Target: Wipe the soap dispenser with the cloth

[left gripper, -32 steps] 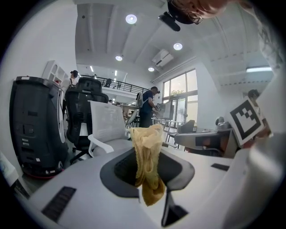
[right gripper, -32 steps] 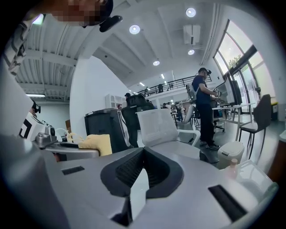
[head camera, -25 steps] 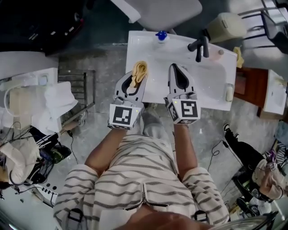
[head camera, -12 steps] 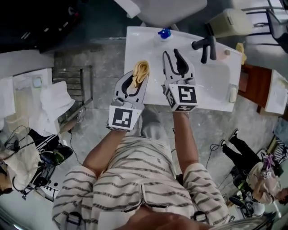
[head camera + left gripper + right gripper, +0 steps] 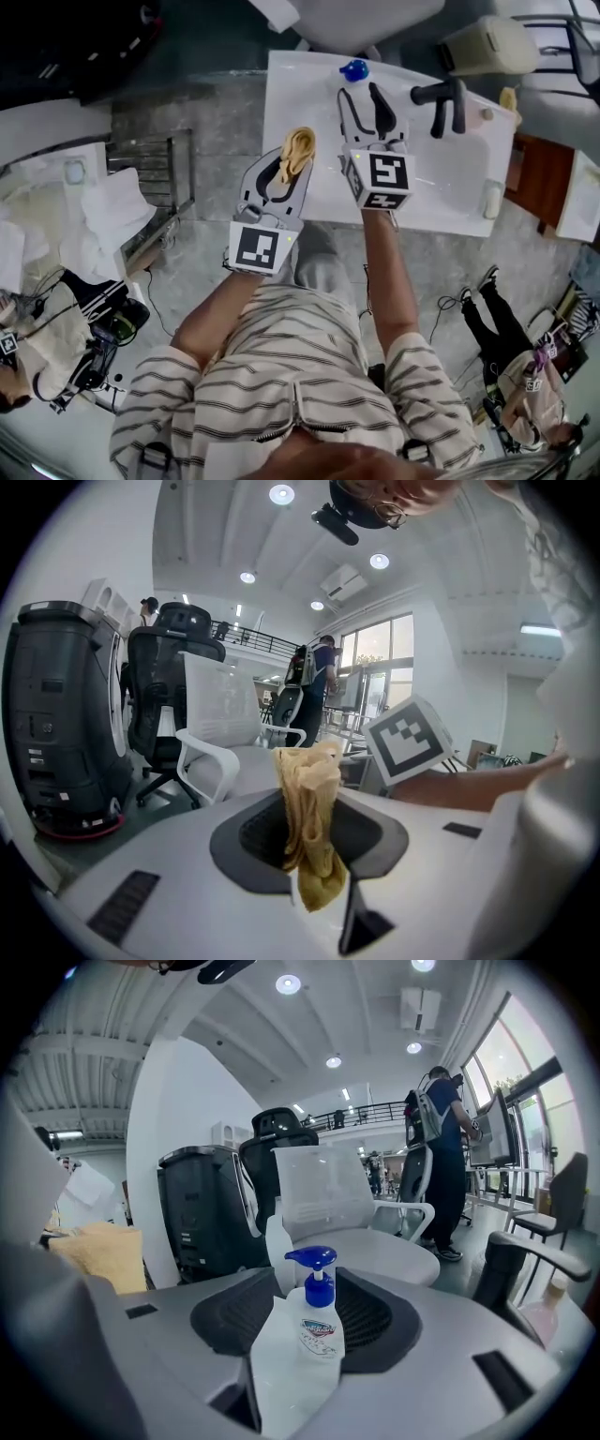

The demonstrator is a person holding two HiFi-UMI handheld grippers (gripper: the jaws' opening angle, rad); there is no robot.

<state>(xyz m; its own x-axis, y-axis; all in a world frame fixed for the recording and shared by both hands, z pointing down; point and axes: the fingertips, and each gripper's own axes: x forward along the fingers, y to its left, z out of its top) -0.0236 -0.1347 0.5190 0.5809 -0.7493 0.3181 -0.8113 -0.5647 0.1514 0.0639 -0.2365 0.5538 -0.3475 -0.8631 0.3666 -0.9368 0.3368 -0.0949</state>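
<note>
The upright soap dispenser [image 5: 354,69] stood just above the right tongs [image 5: 362,96], newly opened wide, empty; the left tongs [image 5: 292,155] clamped the cloth [image 5: 301,142].

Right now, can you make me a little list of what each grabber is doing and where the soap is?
left gripper: shut on the yellow cloth, which is bunched up between its jaws
right gripper: open; its jaws have just been opening, nothing gripped
soap dispenser: blue pump, upright at the back edge of the white sink, just ahead of the right gripper
faucet: dark, to the right of the dispenser
wiping: not begun; the cloth is apart from the dispenser
</note>
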